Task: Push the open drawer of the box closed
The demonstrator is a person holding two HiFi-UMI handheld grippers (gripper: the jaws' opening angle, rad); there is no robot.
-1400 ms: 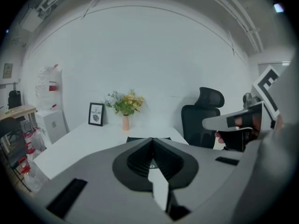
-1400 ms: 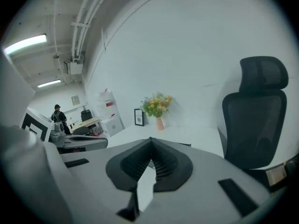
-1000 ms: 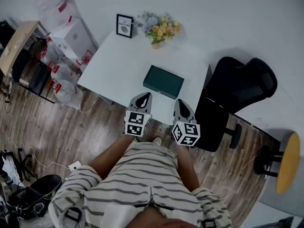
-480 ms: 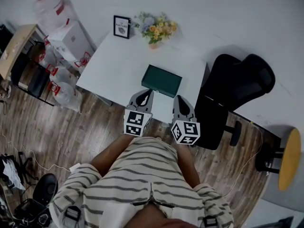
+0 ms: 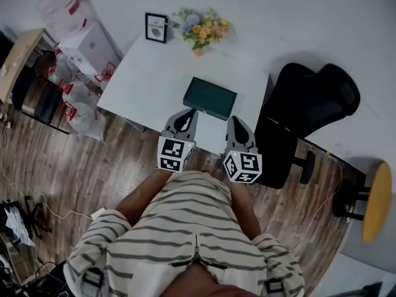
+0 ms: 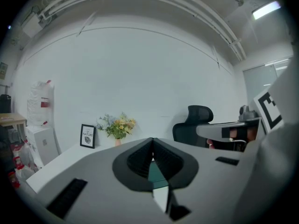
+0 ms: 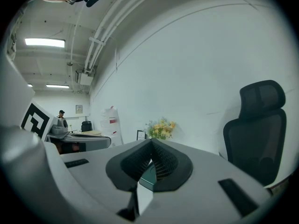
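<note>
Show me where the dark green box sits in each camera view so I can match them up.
Head view: the box lies at centre, on the white table.
Left gripper view: the box is only a green sliver, low at centre.
Right gripper view: the box is again a green sliver, low at centre.
Shared landmark: the flowers at the table's far edge.

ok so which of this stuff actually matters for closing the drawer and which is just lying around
For the job: green box on the white table; left gripper and right gripper, both shut and empty.

Lying about: picture frame, flowers, black office chair, yellow stool, plastic bags.
</note>
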